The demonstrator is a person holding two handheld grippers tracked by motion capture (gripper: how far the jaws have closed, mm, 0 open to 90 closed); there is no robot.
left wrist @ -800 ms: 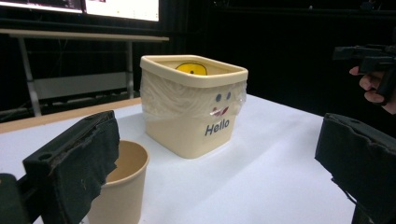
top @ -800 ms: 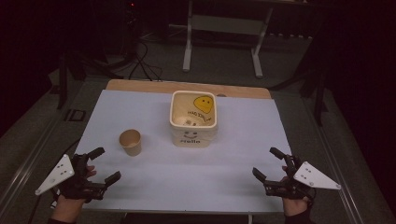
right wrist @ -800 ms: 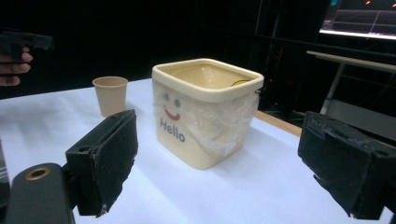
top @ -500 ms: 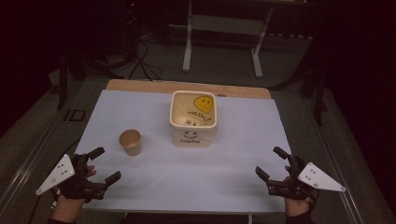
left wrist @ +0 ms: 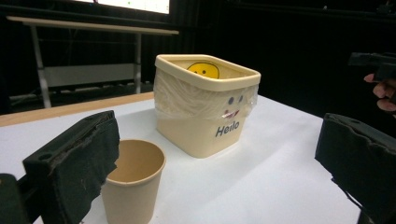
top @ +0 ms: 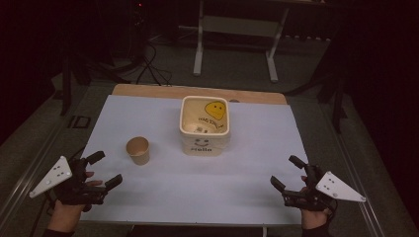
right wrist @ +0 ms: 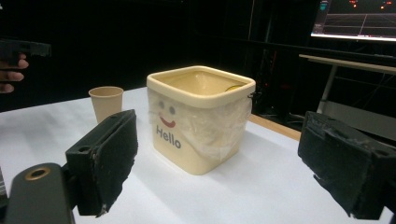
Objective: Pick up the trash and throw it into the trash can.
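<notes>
One cream bin [top: 204, 129] marked "Hello", with a yellow smiley inside its wall, stands mid-table [top: 158, 197], and one paper cup [top: 138, 150] stands upright to its left, apart from it. Two grippers rest at the near edge: the left gripper [top: 105, 170] and the right gripper [top: 287, 173] both have jaws spread wide and hold nothing.

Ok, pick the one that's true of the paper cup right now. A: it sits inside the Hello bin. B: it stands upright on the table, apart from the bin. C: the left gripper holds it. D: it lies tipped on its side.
B: the paper cup stands upright with its mouth open upward on the table, with bare surface between it and the Hello bin.
</notes>
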